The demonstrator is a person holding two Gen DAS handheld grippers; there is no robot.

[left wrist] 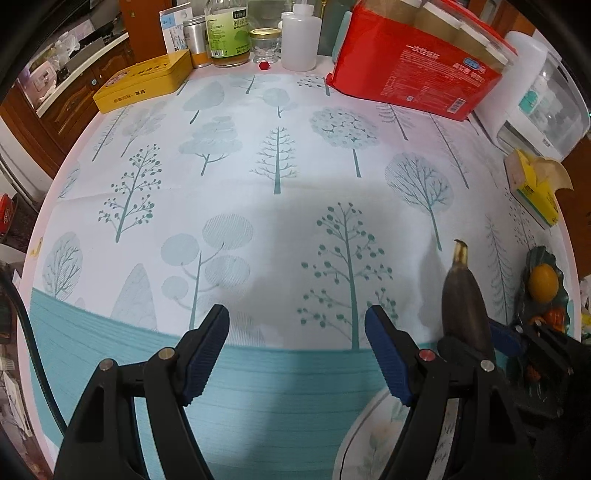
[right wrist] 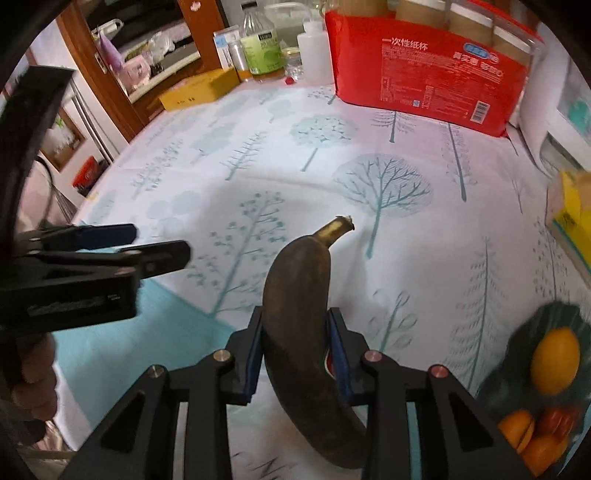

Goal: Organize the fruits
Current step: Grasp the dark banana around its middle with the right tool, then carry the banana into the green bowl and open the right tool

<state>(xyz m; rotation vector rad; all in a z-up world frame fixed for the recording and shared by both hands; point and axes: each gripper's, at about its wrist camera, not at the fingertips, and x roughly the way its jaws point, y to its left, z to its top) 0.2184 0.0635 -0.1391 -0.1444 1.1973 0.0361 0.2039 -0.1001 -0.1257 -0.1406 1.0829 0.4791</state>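
My right gripper [right wrist: 294, 325] is shut on a dark, overripe banana [right wrist: 301, 332] and holds it above the tablecloth, stem pointing away. The banana also shows in the left wrist view [left wrist: 463, 306], to the right of my left gripper. My left gripper [left wrist: 297, 325] is open and empty over the tablecloth; it appears at the left in the right wrist view [right wrist: 129, 243]. A dark green leaf-shaped dish [right wrist: 554, 314] at the right holds a lemon [right wrist: 555, 360], a tangerine [right wrist: 517, 428] and small red fruits [right wrist: 557, 419]. The dish [left wrist: 535, 258] and lemon [left wrist: 543, 283] also show in the left wrist view.
At the back stand a red pack of paper cups [left wrist: 417, 62], bottles and jars [left wrist: 225, 33], a yellow tin [left wrist: 144, 79] and a white appliance [left wrist: 535, 96]. A yellow tissue box [left wrist: 535, 188] sits at the right edge. A white patterned plate [left wrist: 373, 435] lies near the front.
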